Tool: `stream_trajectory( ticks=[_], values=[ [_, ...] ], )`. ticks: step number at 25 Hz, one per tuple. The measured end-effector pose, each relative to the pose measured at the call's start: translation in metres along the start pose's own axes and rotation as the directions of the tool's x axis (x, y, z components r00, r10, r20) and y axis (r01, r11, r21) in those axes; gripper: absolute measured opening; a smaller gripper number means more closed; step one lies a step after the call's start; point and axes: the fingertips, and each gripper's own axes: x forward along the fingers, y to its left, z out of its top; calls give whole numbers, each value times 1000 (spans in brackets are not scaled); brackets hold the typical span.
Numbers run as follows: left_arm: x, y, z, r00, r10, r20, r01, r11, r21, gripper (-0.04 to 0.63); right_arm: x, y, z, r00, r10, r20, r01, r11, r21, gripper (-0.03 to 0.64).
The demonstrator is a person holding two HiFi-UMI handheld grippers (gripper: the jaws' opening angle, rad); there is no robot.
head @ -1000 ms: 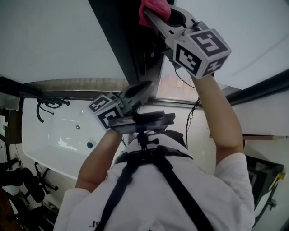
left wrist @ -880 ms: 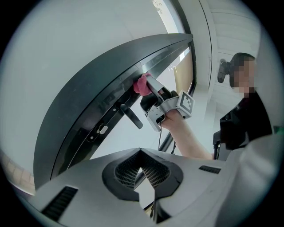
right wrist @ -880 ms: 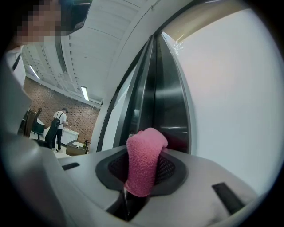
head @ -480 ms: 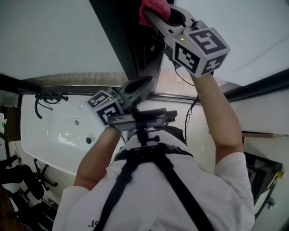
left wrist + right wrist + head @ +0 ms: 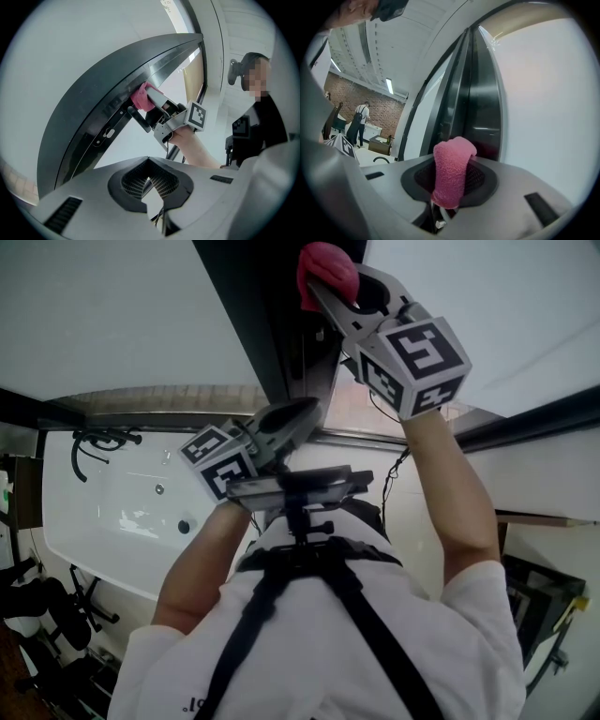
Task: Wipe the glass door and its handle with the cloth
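Two hand-held grippers: the left hand-held gripper (image 5: 149, 161) is held low, jaws together and empty; the right hand-held gripper (image 5: 328, 292) clamps the pink cloth (image 5: 325, 268), pressed against the dark frame (image 5: 248, 324) of the glass door (image 5: 122, 315).

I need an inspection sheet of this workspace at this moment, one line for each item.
Surface: glass door pale, no marks visible; dark frame beside it.
Job's things: pink cloth at the frame, near the black handle.
Clutter: dark gear at lower left, unclear.
Grippers: right hand-held gripper shut on the cloth; left hand-held gripper shut, empty, off the door.
Cables: thin black cable below the right wrist.
Surroundings: white bathtub; brick wall; person far off.
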Motion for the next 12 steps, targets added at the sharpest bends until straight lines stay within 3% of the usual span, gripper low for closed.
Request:
stream_trajectory(
  ticks=[12],
  values=[
    [-4,-1,-3,1000,3,13,-3,1000,1,-8,-32,11,-18,999,-34,-38,35,999,20,95]
  ],
)
